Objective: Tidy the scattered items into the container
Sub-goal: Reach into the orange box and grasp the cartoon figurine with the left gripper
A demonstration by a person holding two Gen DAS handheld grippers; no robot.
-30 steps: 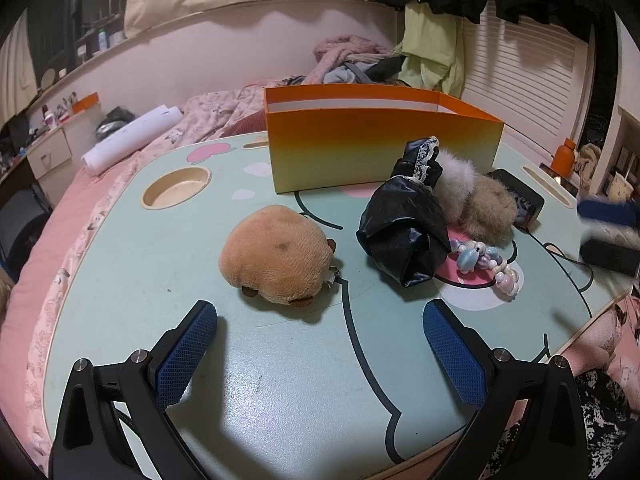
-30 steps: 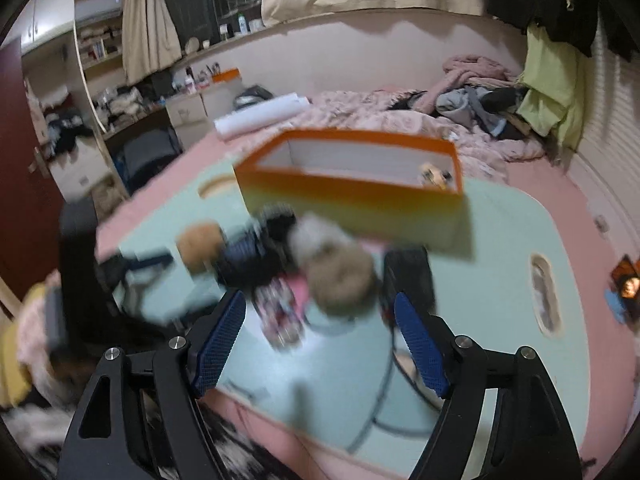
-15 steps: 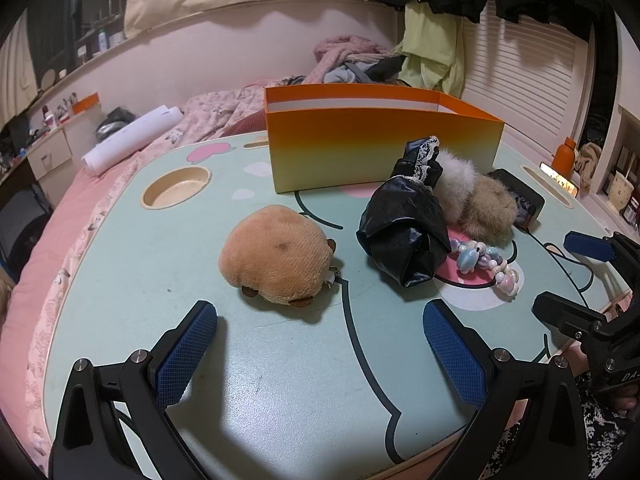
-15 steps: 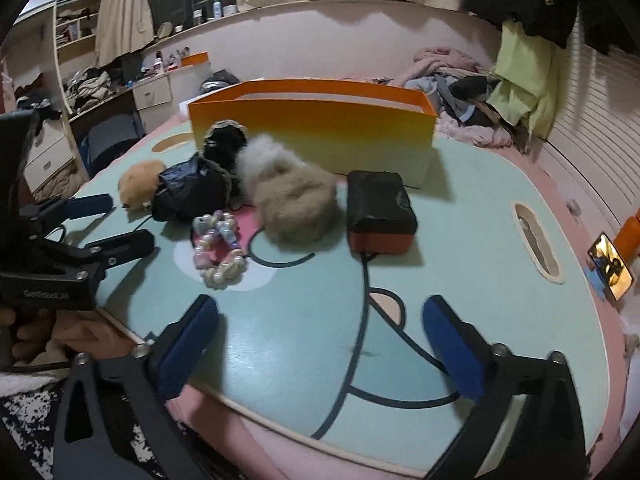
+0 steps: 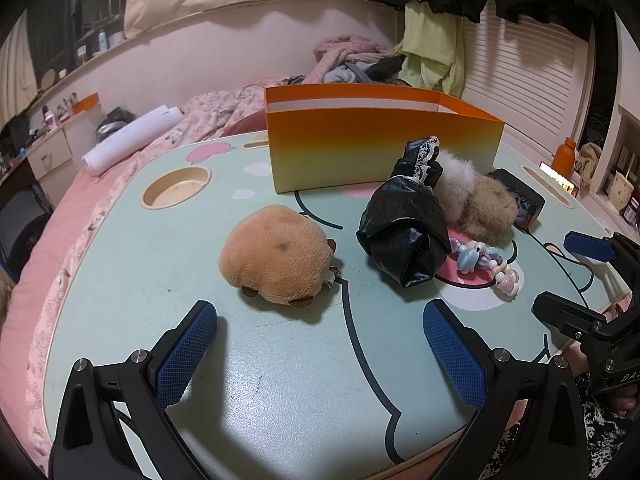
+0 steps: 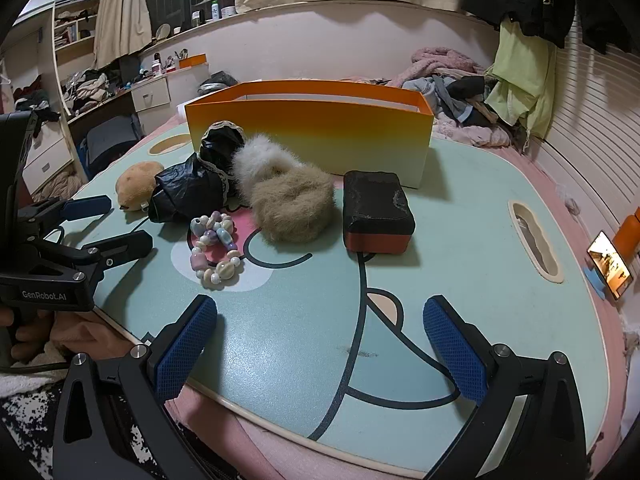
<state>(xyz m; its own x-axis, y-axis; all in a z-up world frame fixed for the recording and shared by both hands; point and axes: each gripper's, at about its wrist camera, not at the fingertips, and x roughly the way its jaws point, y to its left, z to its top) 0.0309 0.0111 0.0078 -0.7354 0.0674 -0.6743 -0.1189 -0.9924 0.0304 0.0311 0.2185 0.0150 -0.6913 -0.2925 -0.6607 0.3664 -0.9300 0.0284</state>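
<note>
Bedroom clutter all around, and in the middle sits a mint-green tabletop (image 6: 480,216) with a cartoon print, laid across a pink bed (image 5: 68,208). At its far side stands the orange container (image 6: 312,128), open-topped, with nothing visible inside from these angles. Strung out in front of it: a tan plush toy (image 5: 276,254) off on its own, then a crumpled black bag with lace trim (image 5: 404,220), a white fluffy scrunchie (image 6: 260,160) touching a beige fluffy scrunchie (image 6: 296,204), a pastel bead bracelet (image 6: 216,252) just in front of those, and a black box with an orange base (image 6: 376,212) beside the beige one. The left tool (image 5: 320,344) hovers low over the near edge, fingers wide apart, nothing between them, the plush just ahead. The right tool (image 6: 320,340) has just spread its fingers fully; they are empty too, with the bracelet and black box ahead of it.
</note>
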